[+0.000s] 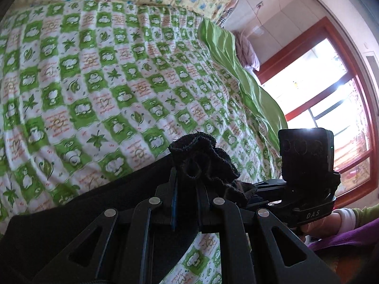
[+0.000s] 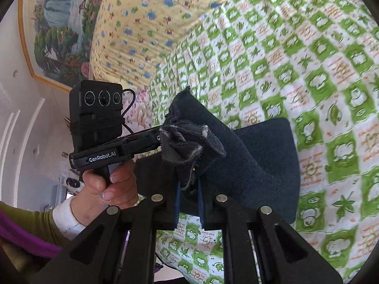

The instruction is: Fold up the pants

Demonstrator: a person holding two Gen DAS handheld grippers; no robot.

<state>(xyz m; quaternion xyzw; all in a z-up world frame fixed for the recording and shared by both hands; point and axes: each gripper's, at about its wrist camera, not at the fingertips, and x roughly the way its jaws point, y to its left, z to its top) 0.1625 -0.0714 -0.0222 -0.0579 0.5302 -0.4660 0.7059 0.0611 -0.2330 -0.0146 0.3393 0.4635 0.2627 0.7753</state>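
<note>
The pants are dark, near-black fleece. In the left wrist view my left gripper [image 1: 186, 184] is shut on a bunched edge of the pants [image 1: 201, 158], and the rest of the cloth [image 1: 83, 210] trails down to the left over the bed. In the right wrist view my right gripper [image 2: 189, 182] is shut on another bunched edge of the pants [image 2: 187, 142], with the cloth [image 2: 260, 165] hanging to the right. Both are held above the bed, close together. Each view shows the other gripper [image 1: 305, 165] [image 2: 99, 127] beside it.
A green-and-white checked quilt [image 1: 106, 82] covers the bed. A yellow patterned blanket [image 2: 146, 23] lies at its far end. A green sheet [image 1: 236, 75] edges it by a red-framed window [image 1: 331, 99]. A framed painting [image 2: 59, 30] hangs on the wall.
</note>
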